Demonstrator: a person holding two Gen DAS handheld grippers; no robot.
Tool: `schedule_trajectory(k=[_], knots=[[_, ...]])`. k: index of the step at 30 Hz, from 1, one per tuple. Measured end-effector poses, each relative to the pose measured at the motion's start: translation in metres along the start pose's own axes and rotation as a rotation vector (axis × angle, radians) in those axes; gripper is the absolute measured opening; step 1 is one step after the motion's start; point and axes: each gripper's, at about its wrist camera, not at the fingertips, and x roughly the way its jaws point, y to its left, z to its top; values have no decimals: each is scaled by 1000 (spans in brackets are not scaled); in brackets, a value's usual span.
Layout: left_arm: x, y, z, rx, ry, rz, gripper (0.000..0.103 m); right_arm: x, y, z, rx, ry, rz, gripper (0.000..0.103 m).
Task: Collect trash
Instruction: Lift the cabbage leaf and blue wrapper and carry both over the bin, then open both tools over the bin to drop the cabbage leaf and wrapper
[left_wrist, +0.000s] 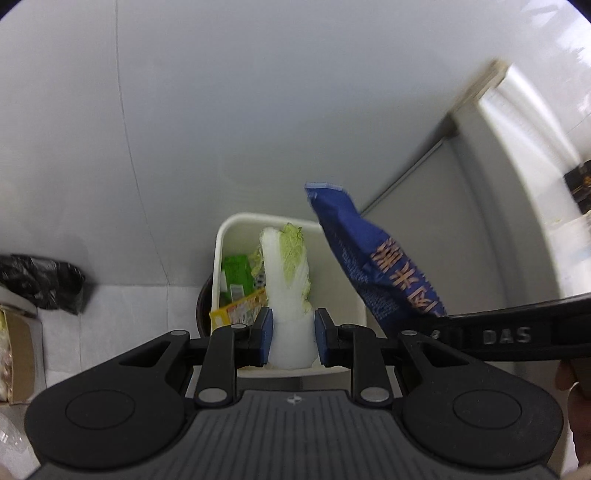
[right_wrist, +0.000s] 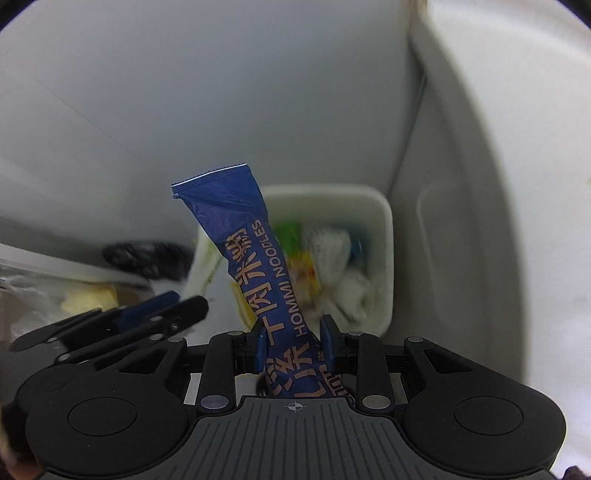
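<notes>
The left gripper (left_wrist: 293, 338) pinches the white stem end of a cabbage leaf (left_wrist: 286, 280) between its blue pads (left_wrist: 266, 334). The leaf stands up from the pads, its pale green frilled tip lying over the open bin (left_wrist: 225, 236).

The right gripper (right_wrist: 295, 345) clamps a blue noodle packet (right_wrist: 255, 266) near its lower end, both pads pressing on the wrapper. The packet rises tilted to the left, its sealed top edge uppermost, and its middle crosses the bin's left rim in the right wrist view. In the left wrist view the same packet hangs just right of the bin, with the right gripper's black arm coming in from the right edge below it.

The bin is white, rectangular with rounded corners, and stands on the floor in the corner against a pale wall (left_wrist: 221, 110). Inside it lie a green carton (left_wrist: 234, 275) and a yellow wrapper (left_wrist: 240, 310) along the left wall, and in the right wrist view blurred white crumpled paper (right_wrist: 347, 280) toward the right wall.

Left of the bin, on the floor, a black plastic bag (left_wrist: 44, 282) sits by the wall, with a cardboard box (left_wrist: 16, 354) nearer the left edge. A white cabinet (left_wrist: 517, 166) runs along the right.
</notes>
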Motion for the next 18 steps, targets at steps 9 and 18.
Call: schedule_trajectory(k=[9,18], knots=[[62,10,-1,-12,80,7,22,76,6,26,-17,176,-176,28],[85,13,9,-3,92,0,23,88,12,34,-29,155,-200,31]])
